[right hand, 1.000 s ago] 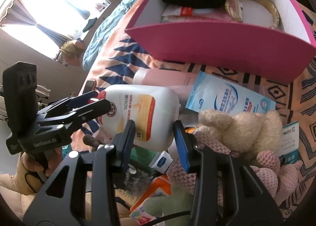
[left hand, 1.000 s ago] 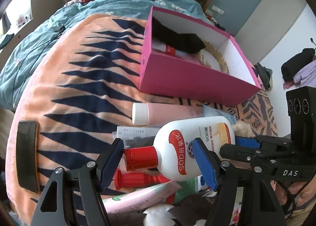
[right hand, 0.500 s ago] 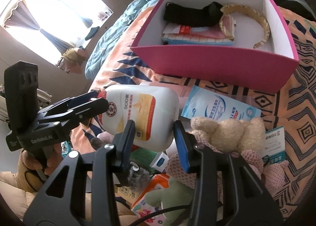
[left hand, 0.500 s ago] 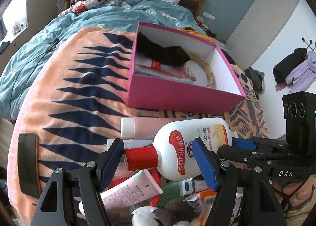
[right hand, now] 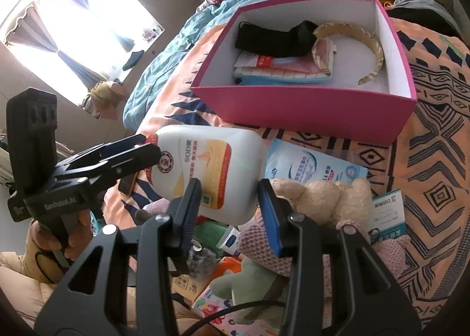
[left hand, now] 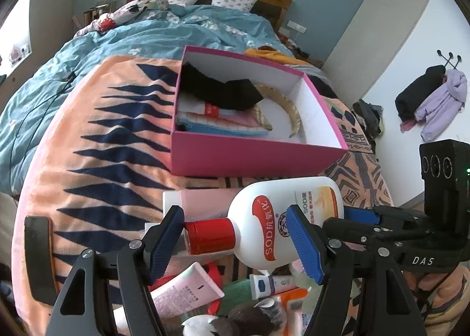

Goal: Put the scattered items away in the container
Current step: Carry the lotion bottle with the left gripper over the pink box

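A white lotion bottle (left hand: 279, 218) with a red cap is held in the air by both grippers. My left gripper (left hand: 235, 243) is shut on its cap end and shoulder. My right gripper (right hand: 232, 212) is shut on its base; the bottle (right hand: 211, 171) fills the centre of the right wrist view. The pink box (left hand: 252, 157) lies beyond on the bed, open, with a black cloth, folded towels and a headband inside. It also shows in the right wrist view (right hand: 308, 107).
Below the bottle lies a pile: a pink tube (left hand: 182, 292), a pink bottle (left hand: 202, 201), a small white tube (left hand: 273, 283), plush toys (right hand: 320, 201), a blue-white packet (right hand: 314, 165). A dark phone (left hand: 36, 256) lies at the left on the orange patterned blanket (left hand: 97, 160).
Both grippers have lifted the bottle up from the pile. The pink box now sits lower in both views, with more of its inside showing.
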`<state>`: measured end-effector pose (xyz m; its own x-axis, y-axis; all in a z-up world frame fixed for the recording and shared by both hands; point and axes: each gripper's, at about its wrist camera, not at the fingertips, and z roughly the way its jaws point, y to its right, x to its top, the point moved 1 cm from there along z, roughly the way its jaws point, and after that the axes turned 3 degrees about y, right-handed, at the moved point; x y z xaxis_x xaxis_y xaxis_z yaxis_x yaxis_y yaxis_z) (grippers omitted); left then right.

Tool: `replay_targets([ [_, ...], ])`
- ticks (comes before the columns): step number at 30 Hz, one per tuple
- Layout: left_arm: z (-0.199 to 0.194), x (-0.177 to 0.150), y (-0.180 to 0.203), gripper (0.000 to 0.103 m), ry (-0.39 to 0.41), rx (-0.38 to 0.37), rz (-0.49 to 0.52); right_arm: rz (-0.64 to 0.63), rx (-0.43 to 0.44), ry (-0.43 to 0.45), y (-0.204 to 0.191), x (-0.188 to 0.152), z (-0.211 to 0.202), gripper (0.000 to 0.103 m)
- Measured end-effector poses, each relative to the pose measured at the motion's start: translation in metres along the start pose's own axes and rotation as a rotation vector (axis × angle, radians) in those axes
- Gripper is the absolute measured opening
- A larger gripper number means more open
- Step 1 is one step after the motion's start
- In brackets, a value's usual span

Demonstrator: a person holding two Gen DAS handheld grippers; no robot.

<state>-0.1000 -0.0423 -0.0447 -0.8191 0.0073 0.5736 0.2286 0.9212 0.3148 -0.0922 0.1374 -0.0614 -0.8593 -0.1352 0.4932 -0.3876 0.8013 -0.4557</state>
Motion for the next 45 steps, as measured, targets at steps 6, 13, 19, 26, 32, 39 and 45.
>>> replay_targets([
  [6, 0.002, 0.006, 0.010, 0.073, 0.002, -0.021, 0.019, 0.014, -0.018, 0.022, 0.006, 0.000, -0.010, 0.043],
  [13, 0.003, 0.013, 0.021, 0.073, 0.007, -0.044, 0.045, 0.029, -0.035, 0.055, 0.012, 0.003, -0.023, 0.043],
  [19, 0.005, 0.017, 0.031, 0.073, 0.008, -0.060, 0.065, 0.043, -0.047, 0.081, 0.017, 0.004, -0.033, 0.043],
  [26, 0.006, 0.025, 0.040, 0.073, 0.015, -0.072, 0.078, 0.055, -0.056, 0.106, 0.022, 0.008, -0.042, 0.043],
  [32, 0.008, 0.031, 0.047, 0.073, 0.023, -0.078, 0.091, 0.062, -0.061, 0.122, 0.026, 0.012, -0.048, 0.043],
  [39, 0.011, 0.038, 0.053, 0.073, 0.027, -0.077, 0.102, 0.060, -0.068, 0.141, 0.030, 0.019, -0.054, 0.043],
  [45, 0.015, 0.046, 0.057, 0.073, 0.035, -0.081, 0.106, 0.052, -0.076, 0.159, 0.032, 0.027, -0.059, 0.043],
])
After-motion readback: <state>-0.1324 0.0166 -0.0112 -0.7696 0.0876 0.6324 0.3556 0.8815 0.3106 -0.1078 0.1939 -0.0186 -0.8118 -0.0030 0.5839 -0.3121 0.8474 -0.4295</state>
